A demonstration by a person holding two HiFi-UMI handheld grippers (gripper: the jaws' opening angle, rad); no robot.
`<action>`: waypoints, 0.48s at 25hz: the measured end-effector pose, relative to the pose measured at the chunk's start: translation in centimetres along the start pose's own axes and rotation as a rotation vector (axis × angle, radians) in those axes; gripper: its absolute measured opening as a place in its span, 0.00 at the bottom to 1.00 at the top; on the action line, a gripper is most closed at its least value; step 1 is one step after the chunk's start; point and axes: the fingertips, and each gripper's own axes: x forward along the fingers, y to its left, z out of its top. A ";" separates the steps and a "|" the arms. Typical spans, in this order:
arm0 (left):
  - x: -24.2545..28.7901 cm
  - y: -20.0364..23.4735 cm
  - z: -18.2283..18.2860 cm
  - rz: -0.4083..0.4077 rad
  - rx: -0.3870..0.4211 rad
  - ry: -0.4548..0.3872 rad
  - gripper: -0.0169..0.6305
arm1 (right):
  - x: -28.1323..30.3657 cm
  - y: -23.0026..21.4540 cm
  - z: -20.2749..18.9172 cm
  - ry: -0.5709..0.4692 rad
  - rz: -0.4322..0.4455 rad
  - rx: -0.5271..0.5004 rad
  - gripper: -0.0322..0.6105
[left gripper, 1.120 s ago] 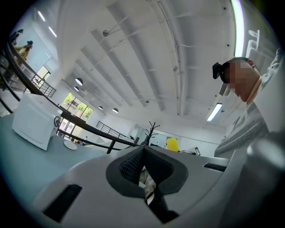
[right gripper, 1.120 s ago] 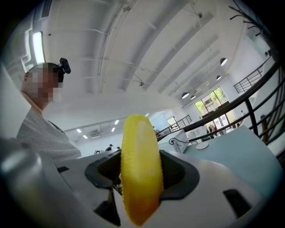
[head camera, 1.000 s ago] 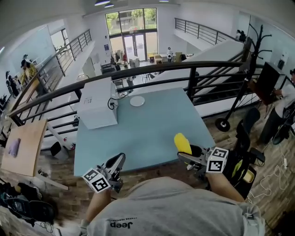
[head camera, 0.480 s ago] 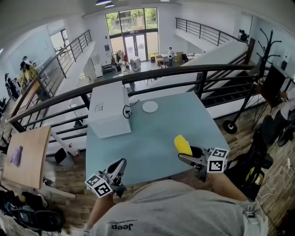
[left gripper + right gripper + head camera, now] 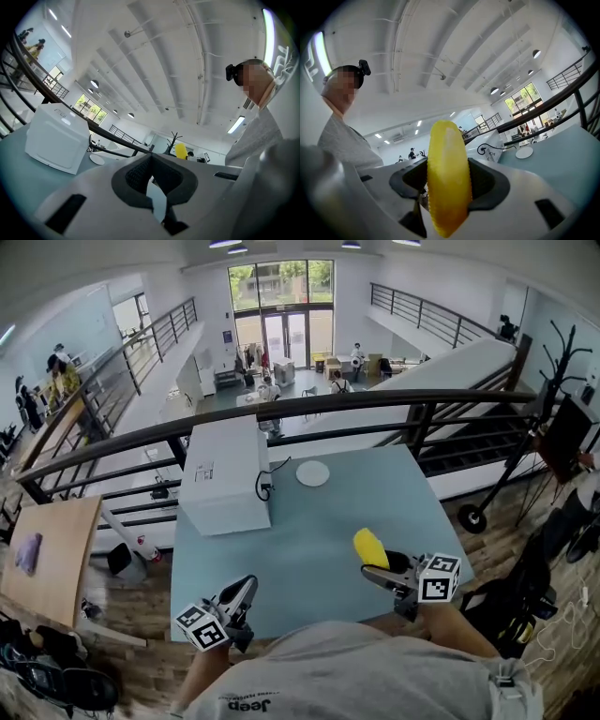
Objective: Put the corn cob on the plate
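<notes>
Jaws of the right gripper [image 5: 382, 570] are clamped on the corn cob [image 5: 371, 547]. The cob sticks out past their tips as a yellow stub, and in the right gripper view it fills the space between the dark pads. Jaws of the left gripper [image 5: 242, 592] are closed tip to tip with nothing between them.

The pale blue table [image 5: 309, 531] stands against a dark railing. A white box [image 5: 223, 474] takes up its far left corner, with a black cable [image 5: 267, 482] looping from the box's right side. A small round white plate [image 5: 313, 473] lies near the far edge, just right of the box and the cable, with nothing on it.

The cob is held in the air above the table's near edge, toward the near right corner and well apart from the plate. The left gripper hangs over the near edge toward the left corner.
</notes>
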 end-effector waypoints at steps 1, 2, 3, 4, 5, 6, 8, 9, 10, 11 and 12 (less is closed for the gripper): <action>0.8 0.4 -0.1 0.009 -0.004 0.003 0.04 | 0.0 -0.9 0.1 0.002 0.007 0.002 0.45; 1.7 0.6 -0.3 0.016 -0.005 0.006 0.04 | -0.1 -1.8 0.3 0.004 0.014 0.004 0.45; 2.9 0.6 -0.4 0.021 -0.002 0.008 0.04 | -0.4 -2.9 0.5 0.006 0.022 0.007 0.45; 4.1 0.6 -0.5 0.024 0.007 0.010 0.04 | -0.7 -4.1 0.8 0.005 0.032 0.009 0.45; 5.5 0.6 -0.6 0.028 0.019 0.011 0.04 | -1.0 -5.4 1.3 0.002 0.045 0.012 0.45; 6.9 0.6 -0.5 0.037 0.029 0.010 0.04 | -1.2 -6.7 1.9 -0.001 0.059 0.015 0.45; 9.7 0.9 -0.2 0.075 0.036 0.002 0.04 | -1.4 -10.0 3.0 0.002 0.087 0.025 0.45; 11.0 1.0 -0.1 0.099 0.033 -0.001 0.04 | -1.4 -11.7 3.5 0.010 0.100 0.028 0.45; 12.2 1.1 -0.2 0.120 0.028 -0.002 0.04 | -1.5 -13.3 4.0 0.017 0.114 0.027 0.45; 13.4 1.3 -0.5 0.137 0.023 0.004 0.04 | -1.6 -14.9 4.6 0.021 0.128 0.024 0.45; 14.7 1.5 -0.8 0.152 0.019 0.016 0.04 | -1.6 -16.3 5.3 0.023 0.139 0.020 0.45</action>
